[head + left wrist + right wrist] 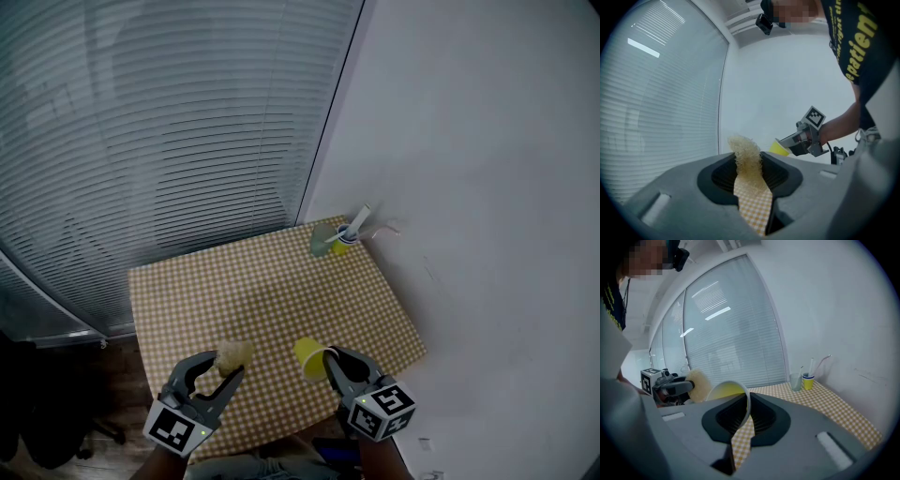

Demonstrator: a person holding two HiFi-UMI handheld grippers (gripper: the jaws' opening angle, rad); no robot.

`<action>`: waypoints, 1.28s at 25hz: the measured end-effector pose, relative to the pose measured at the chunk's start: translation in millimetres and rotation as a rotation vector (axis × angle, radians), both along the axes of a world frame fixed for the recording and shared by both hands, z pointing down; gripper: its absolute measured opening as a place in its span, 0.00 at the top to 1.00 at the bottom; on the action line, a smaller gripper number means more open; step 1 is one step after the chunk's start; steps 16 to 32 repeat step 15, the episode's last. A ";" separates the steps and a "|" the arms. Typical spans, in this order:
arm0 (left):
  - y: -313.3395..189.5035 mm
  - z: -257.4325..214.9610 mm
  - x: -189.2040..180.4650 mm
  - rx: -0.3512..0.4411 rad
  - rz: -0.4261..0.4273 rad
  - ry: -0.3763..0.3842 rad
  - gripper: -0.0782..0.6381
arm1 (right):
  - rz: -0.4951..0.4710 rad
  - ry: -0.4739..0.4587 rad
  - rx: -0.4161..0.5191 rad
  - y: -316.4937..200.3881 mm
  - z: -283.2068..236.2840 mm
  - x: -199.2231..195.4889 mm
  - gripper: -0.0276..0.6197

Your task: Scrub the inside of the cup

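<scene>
My right gripper [330,361] is shut on the rim of a yellow cup [308,357], held tipped on its side above the checked table [272,281] with its mouth toward the left. In the right gripper view the cup [726,391] shows its thin white rim pinched between the jaws. My left gripper [223,367] is shut on a pale, fuzzy scrubbing sponge [234,355]. Seen from the left gripper view, the sponge [746,154] sticks up between the pads, and the cup [779,148] hangs some way off with a gap between the two.
At the table's far right corner stand a clear glass [323,240] and a small yellow-and-blue cup [347,234] holding brushes or straws. A white wall runs along the right, window blinds along the back. The table's front edge lies just under both grippers.
</scene>
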State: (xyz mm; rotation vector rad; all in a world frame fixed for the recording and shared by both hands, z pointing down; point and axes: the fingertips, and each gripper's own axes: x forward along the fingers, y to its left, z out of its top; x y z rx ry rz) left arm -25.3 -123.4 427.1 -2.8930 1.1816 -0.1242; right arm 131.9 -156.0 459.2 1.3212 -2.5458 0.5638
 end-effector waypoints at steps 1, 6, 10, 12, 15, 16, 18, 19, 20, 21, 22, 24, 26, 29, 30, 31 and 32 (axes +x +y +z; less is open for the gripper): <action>0.2 0.3 0.6 0.002 0.001 -0.003 0.70 | 0.000 -0.001 0.001 0.2 0.0 0.6 0.92; 0.3 3.1 1.3 -0.009 0.004 -0.006 0.70 | 0.002 0.000 0.000 1.3 0.7 2.3 0.92; -0.1 3.1 1.1 -0.005 0.001 -0.002 0.70 | 0.007 -0.003 0.003 1.5 1.1 3.5 0.92; 0.6 4.7 1.3 -0.008 0.002 -0.009 0.70 | 0.008 -0.003 0.003 1.9 1.5 3.6 0.92; -0.3 5.9 0.9 -0.013 0.001 -0.014 0.70 | 0.006 -0.001 0.006 0.6 0.8 2.7 0.92; -0.3 5.9 0.9 -0.013 0.001 -0.014 0.70 | 0.006 -0.001 0.006 0.6 0.8 2.7 0.92; -0.3 5.9 0.9 -0.013 0.001 -0.014 0.70 | 0.006 -0.001 0.006 0.6 0.8 2.7 0.92; -0.3 5.9 0.9 -0.013 0.001 -0.014 0.70 | 0.006 -0.001 0.006 0.6 0.8 2.7 0.92; -0.3 5.9 0.9 -0.013 0.001 -0.014 0.70 | 0.006 -0.001 0.006 0.6 0.8 2.7 0.92; -0.3 5.9 0.9 -0.013 0.001 -0.014 0.70 | 0.006 -0.001 0.006 0.6 0.8 2.7 0.92; -0.3 5.9 0.9 -0.013 0.001 -0.014 0.70 | 0.006 -0.001 0.006 0.6 0.8 2.7 0.92; -0.3 5.9 0.9 -0.013 0.001 -0.014 0.70 | 0.006 -0.001 0.006 0.6 0.8 2.7 0.92; -0.3 5.9 0.9 -0.013 0.001 -0.014 0.70 | 0.006 -0.001 0.006 0.6 0.8 2.7 0.92; -0.3 5.9 0.9 -0.013 0.001 -0.014 0.70 | 0.006 -0.001 0.006 0.6 0.8 2.7 0.92; -0.3 5.9 0.9 -0.013 0.001 -0.014 0.70 | 0.006 -0.001 0.006 0.6 0.8 2.7 0.92; -0.3 5.9 0.9 -0.013 0.001 -0.014 0.70 | 0.006 -0.001 0.006 0.6 0.8 2.7 0.92; -0.3 5.9 0.9 -0.013 0.001 -0.014 0.70 | 0.006 -0.001 0.006 0.6 0.8 2.7 0.92</action>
